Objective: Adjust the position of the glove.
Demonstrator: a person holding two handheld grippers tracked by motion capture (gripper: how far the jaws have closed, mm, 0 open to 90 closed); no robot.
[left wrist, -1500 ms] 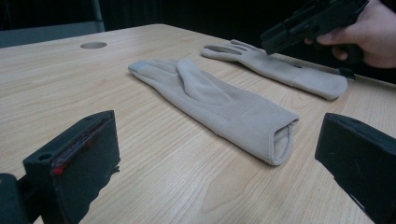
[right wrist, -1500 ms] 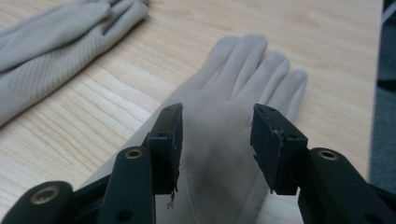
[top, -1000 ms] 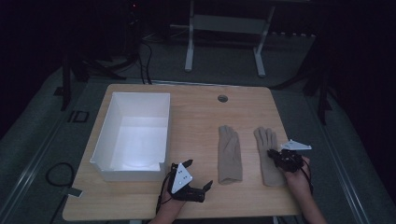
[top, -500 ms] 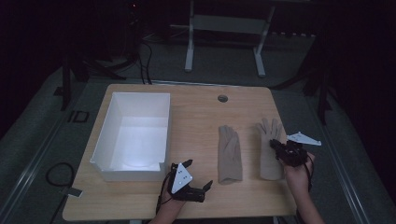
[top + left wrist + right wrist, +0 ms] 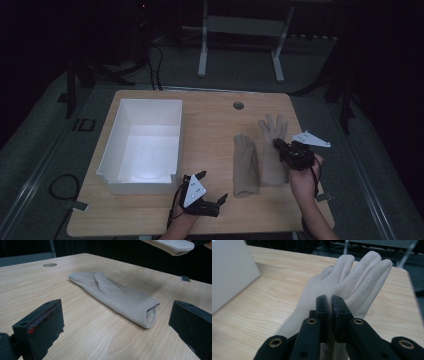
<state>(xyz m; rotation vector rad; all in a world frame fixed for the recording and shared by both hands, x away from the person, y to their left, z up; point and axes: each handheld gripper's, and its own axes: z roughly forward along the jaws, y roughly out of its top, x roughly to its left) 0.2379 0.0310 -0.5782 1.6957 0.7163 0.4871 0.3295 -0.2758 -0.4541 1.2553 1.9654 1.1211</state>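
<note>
- Compared with the picture from a moment before, the right glove [image 5: 273, 145] has moved toward the upper part of the high view, and its fingers are now spread; the right tongs [image 5: 280, 146] went with it.
- I judge that this glove is now picked up and is on the way to the white box [image 5: 172, 130], which stands at the left of the table [image 5: 210, 125]. It is not yet there.
- The right tongs are clenched on the right glove: in the right gripper view the two jaws stand pressed together with the cloth [image 5: 347, 282] caught between them, near the palm.
- The left tongs [image 5: 212, 187] stay where they were, at the lower middle of the high view, on the table near the front edge.
- The left tongs are wide apart and hold nothing; in the left gripper view the left glove [image 5: 115, 296] lies flat on the table between and beyond the jaws, cuff toward the camera, touching neither.
- The left glove has not moved.
</note>
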